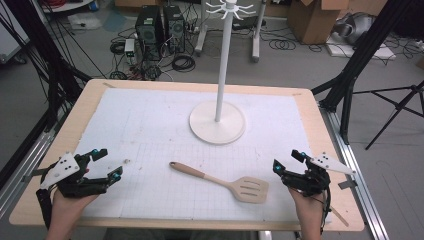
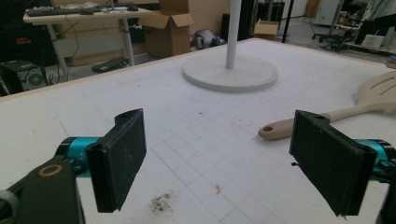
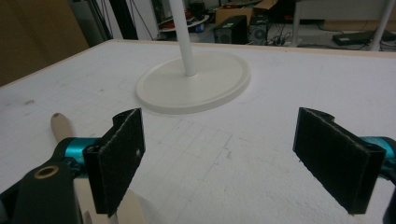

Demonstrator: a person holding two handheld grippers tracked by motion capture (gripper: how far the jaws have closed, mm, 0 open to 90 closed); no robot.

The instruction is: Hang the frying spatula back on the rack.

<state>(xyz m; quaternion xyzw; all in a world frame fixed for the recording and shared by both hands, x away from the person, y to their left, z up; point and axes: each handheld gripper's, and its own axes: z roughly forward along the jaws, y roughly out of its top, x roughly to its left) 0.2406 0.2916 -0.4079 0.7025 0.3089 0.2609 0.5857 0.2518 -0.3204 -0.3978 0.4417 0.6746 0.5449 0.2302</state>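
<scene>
Two grippers rest near the front edge of the table (image 1: pixel 320 125), and both of them carry nothing. My left gripper (image 1: pixel 106 163) sits at the front left corner with its jaws spread wide; in the left gripper view the two black pads (image 2: pixel 122 154) stand well apart, with only the white gridded mat (image 1: pixel 150 125) between them. My right gripper (image 1: pixel 286 161) is at the front right, and its jaws are also spread, as the right gripper view shows with much free mat between the pads (image 3: pixel 119 154).

Between my two hands lies the wooden spatula (image 1: pixel 222 182), flat on the mat. Its handle points to the back left and its slotted blade is toward my right gripper, just beside it. I think this is why the right jaws are already open and aimed low: the blade end is the nearest part for a grasp.

Behind the spatula stands the white hanging stand (image 1: pixel 220 75), its round base on the mat and its hooks at the top of the pole. I judge it is placed centrally so that either hand can reach it when the spatula must be hung. Nothing is lifted yet.
</scene>
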